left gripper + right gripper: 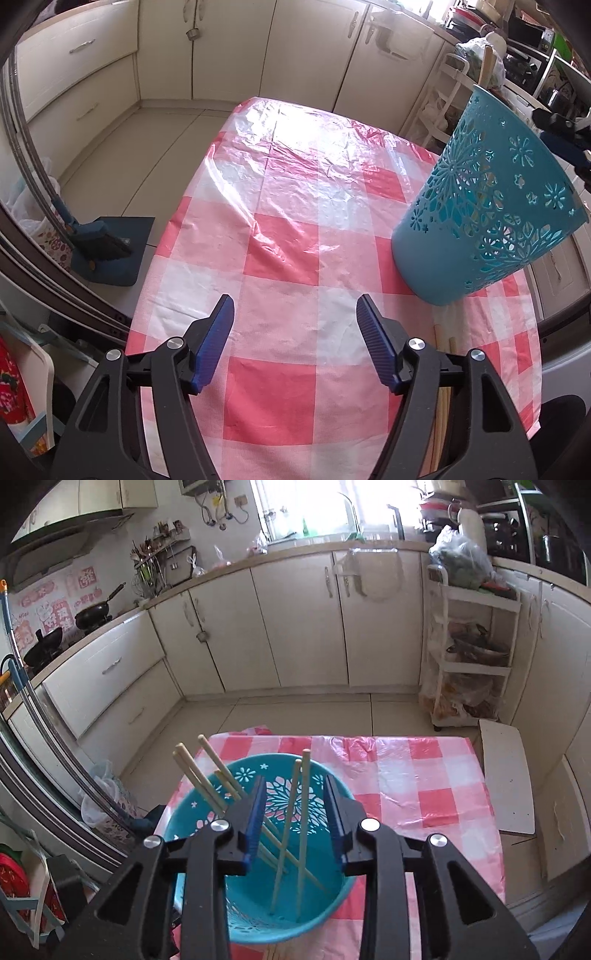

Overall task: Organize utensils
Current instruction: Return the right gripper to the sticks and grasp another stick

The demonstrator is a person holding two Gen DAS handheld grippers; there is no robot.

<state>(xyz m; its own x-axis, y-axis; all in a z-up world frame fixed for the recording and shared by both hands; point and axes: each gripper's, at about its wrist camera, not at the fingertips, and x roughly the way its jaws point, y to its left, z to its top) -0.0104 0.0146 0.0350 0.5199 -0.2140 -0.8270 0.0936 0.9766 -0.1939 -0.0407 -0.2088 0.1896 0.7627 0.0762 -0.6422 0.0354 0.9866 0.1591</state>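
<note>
— Pink-and-white checked plastic tablecloth [280, 236] under me, cream kitchen cabinets [295, 627] all round the far walls. What have you got close in?

— Nearest, my left gripper [295, 325] hangs over bare cloth, its blue-padded jaws spread wide with nothing between them. Just to the right of my right finger, a few pale wooden chopsticks [445, 354] lie flat on the cloth, running under my frame and up toward the base of the basket.

— And the basket?

— Tall teal plastic basket with cut-out flower patterns [487, 206], standing on the right side of the table in the left wrist view; the fisheye makes it look tilted, so I cannot tell whether it truly leans. My right gripper [295, 819] sits directly above its mouth, looking down inside.

— Holding anything?

— No. My jaws there are parted, and two light bamboo chopsticks [295, 830] stand in the gap between the pads; whether they touch a pad I cannot tell. More of them lean against the basket's left rim [207, 775], tips poking above it.

— Farther off?

— Blue dustpan with a brush [107, 251] on the floor left of the table, a white tiered trolley [472, 657] by the right cabinets, and black woks [92, 613] on the far left counter.
</note>
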